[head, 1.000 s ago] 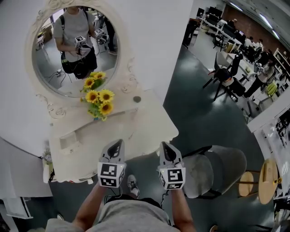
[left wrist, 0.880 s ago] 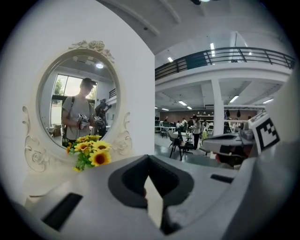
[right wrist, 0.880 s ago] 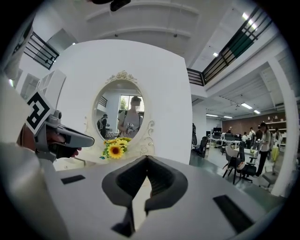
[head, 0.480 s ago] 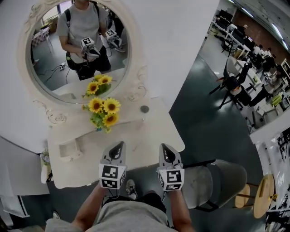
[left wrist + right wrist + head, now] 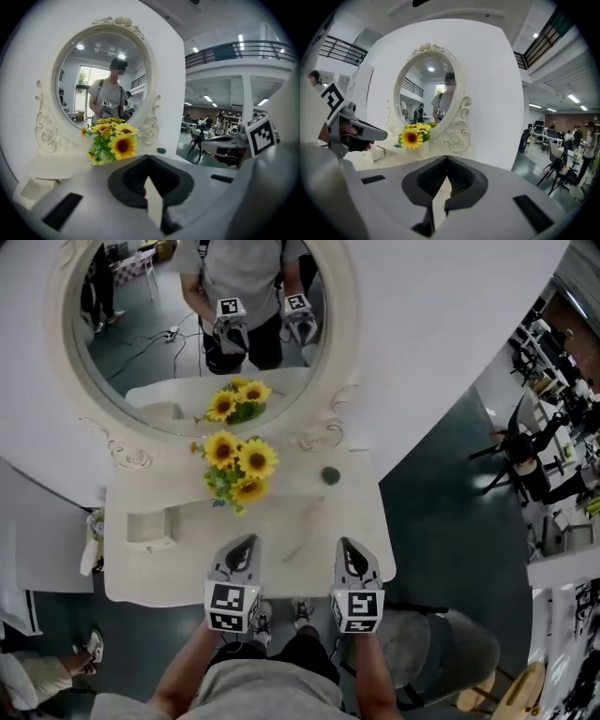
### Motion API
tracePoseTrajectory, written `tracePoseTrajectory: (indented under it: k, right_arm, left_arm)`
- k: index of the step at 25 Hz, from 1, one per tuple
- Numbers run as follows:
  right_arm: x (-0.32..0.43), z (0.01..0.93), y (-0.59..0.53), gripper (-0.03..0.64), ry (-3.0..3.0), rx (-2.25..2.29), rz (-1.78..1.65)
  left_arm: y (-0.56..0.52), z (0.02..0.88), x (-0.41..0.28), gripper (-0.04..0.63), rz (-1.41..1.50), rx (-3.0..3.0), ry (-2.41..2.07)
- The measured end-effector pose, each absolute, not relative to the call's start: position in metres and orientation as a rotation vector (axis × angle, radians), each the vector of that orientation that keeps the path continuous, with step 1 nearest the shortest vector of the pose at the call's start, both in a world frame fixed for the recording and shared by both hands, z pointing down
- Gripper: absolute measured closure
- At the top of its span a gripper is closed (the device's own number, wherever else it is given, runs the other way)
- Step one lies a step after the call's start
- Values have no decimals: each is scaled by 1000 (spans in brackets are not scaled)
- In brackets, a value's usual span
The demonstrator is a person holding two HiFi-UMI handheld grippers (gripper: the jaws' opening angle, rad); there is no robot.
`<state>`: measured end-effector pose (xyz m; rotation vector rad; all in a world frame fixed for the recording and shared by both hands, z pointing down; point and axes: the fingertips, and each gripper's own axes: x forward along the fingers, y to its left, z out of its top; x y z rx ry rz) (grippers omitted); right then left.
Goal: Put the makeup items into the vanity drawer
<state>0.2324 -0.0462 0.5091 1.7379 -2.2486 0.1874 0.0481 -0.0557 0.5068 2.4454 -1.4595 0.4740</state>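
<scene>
Start of task: left claw (image 5: 243,542) and right claw (image 5: 346,545) closed, empty, over the bench's (image 5: 141,577) near edge; next, probably pull the drawer open.

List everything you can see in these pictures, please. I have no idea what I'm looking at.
vanity table: one, cream-white, against the white wall.
mirror: one, oval with a carved cream frame, above the tabletop.
sunflowers: one bunch, yellow and green, back middle of the tabletop.
small round item: one, dark, back right of the tabletop.
thin item: one, pale, front of the tabletop; too small to identify.
box: one, cream, left of the tabletop.
chair: one, grey, on the floor to the table's right.
desks: several, with people, far right background.
left tool: one, grey, shut and empty, over the table's front edge.
right tool: one, grey, shut and empty, beside it.
</scene>
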Motion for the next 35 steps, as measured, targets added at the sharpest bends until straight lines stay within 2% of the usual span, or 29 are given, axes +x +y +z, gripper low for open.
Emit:
tracePoseTrajectory:
  k: [18,19,21,23,31,34,35]
  right_arm:
    - [235,640,-131,597,-2356,1260,423]
    - [234,646,-134,575,-2363,1224,435]
    - [229,659,-139,454,-2377,1158,458]
    - [226,671,-144,431,-2377,1112,478]
    - [223,706,-155,436,-2335,1027,476]
    - [224,712,-158,520,-2319,1028,450]
    - [224,713,-158,526,-2315,1024,437]
  left_arm:
    - [-75,599,55,595,562,2057,-1683]
    - [-75,601,55,595,563,2041,-1694]
    - [-74,605,55,595,567,2014,-1714]
    - [-73,609,54,595,570,1991,-1735]
    - [-64,618,53,595,570,1916,-1791]
    - [-61,618,51,595,567,1895,-1809]
    - [-60,617,50,595,567,1891,-1814]
